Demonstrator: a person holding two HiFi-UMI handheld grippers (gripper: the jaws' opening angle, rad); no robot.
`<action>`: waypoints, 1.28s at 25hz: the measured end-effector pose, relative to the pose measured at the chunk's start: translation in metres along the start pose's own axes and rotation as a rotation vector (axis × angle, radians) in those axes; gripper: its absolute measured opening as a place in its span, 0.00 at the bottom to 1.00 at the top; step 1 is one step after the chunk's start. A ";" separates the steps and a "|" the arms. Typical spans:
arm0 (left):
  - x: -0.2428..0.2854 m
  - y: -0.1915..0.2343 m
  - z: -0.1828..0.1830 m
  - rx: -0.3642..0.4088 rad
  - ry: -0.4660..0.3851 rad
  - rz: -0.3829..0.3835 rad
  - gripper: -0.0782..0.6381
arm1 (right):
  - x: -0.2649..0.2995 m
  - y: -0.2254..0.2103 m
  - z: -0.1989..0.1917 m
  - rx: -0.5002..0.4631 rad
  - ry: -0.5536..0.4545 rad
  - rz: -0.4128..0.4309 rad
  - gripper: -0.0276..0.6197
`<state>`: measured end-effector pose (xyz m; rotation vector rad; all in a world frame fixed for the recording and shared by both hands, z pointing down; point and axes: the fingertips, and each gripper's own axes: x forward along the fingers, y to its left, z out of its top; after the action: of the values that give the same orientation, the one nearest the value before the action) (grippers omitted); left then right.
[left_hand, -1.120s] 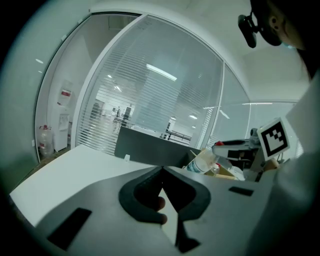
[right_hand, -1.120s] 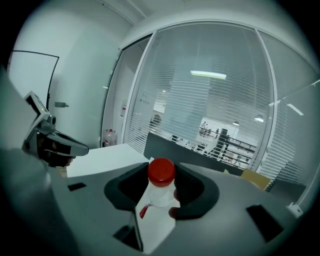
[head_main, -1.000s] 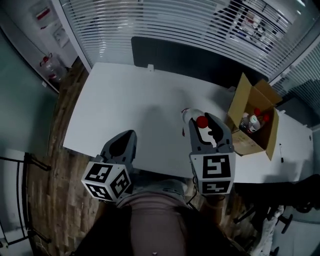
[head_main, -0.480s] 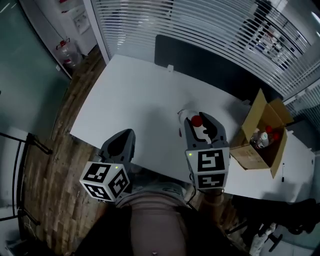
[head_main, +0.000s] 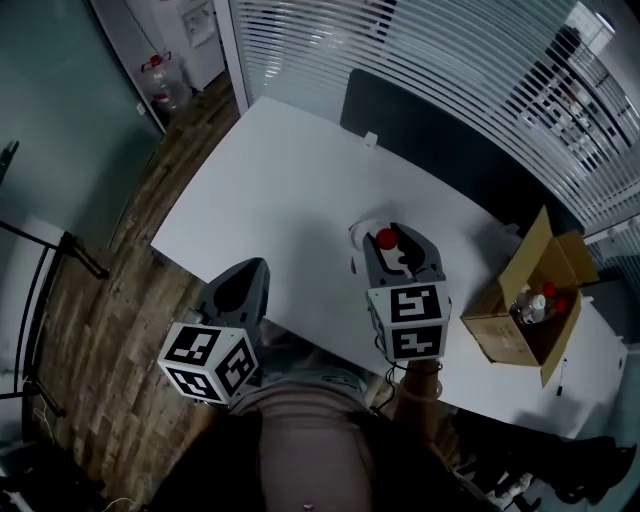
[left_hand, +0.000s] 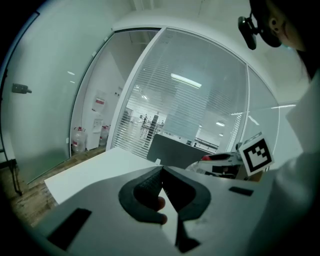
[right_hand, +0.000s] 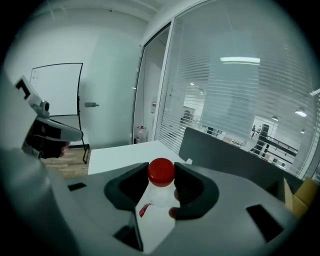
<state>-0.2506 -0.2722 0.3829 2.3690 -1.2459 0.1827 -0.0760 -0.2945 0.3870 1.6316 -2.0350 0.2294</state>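
My right gripper (right_hand: 161, 184) is shut on a clear plastic bottle (right_hand: 159, 192) with a red cap (right_hand: 161, 171), held above the white table (head_main: 290, 190). From the head view the right gripper (head_main: 395, 247) carries the bottle (head_main: 368, 232) over the table's middle, its red cap (head_main: 385, 239) between the jaws. My left gripper (left_hand: 161, 176) has its jaws closed together with nothing between them; in the head view this left gripper (head_main: 248, 274) hangs over the table's near edge. The right gripper's marker cube (left_hand: 256, 152) shows at the right of the left gripper view.
An open cardboard box (head_main: 530, 300) with several red-capped bottles stands at the table's right end. A dark partition panel (head_main: 440, 135) runs along the far edge. Wooden floor (head_main: 90, 300) lies left, with water jugs (head_main: 160, 80) by the glass wall.
Both grippers and my head have swung leftward; the box has shifted toward the right of the head view. The bottle stays gripped in the right gripper; the left stays closed.
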 end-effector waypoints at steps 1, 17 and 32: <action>0.000 0.003 -0.001 -0.003 0.001 0.008 0.12 | 0.005 0.002 -0.002 0.002 0.006 0.011 0.31; 0.000 0.032 -0.012 -0.020 0.044 0.091 0.12 | 0.072 0.039 -0.023 -0.028 0.092 0.131 0.31; 0.013 0.032 -0.024 -0.026 0.092 0.070 0.12 | 0.097 0.042 -0.023 -0.030 0.108 0.168 0.31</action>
<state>-0.2671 -0.2869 0.4189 2.2698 -1.2809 0.2921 -0.1234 -0.3569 0.4619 1.4006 -2.0827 0.3375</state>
